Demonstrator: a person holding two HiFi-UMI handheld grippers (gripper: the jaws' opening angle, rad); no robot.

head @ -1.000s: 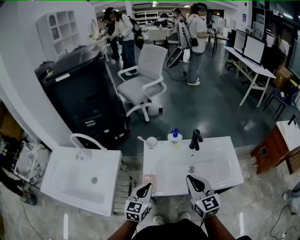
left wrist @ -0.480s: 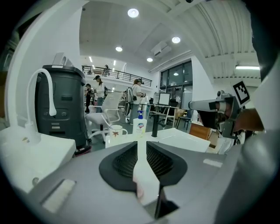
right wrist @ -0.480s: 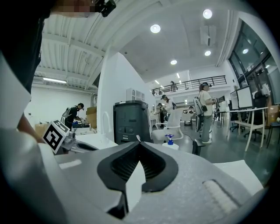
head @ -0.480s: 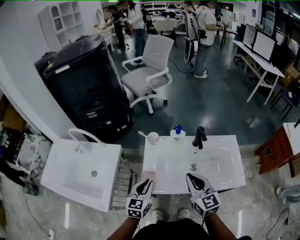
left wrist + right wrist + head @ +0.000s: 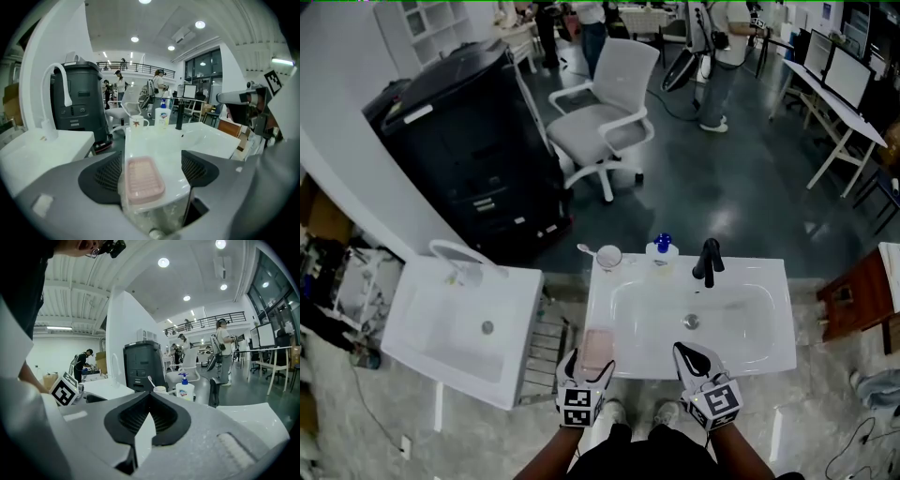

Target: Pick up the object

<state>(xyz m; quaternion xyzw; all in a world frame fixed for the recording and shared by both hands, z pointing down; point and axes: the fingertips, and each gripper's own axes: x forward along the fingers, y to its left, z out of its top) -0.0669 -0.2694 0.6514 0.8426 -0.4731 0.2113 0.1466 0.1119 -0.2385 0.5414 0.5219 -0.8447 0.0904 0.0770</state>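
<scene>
Pink soap dish (image 5: 140, 180) sits on the sink's (image 5: 206, 140) near corner, right between the left gripper's (image 5: 152, 165) opening jaws and untouched, so approach looks finished; next, they should close on its long sides and lift.

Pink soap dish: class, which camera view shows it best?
The left gripper view: the pink soap dish fills the foreground, its ridged top clear. The head view shows it small from above; the right gripper view misses it.
</scene>
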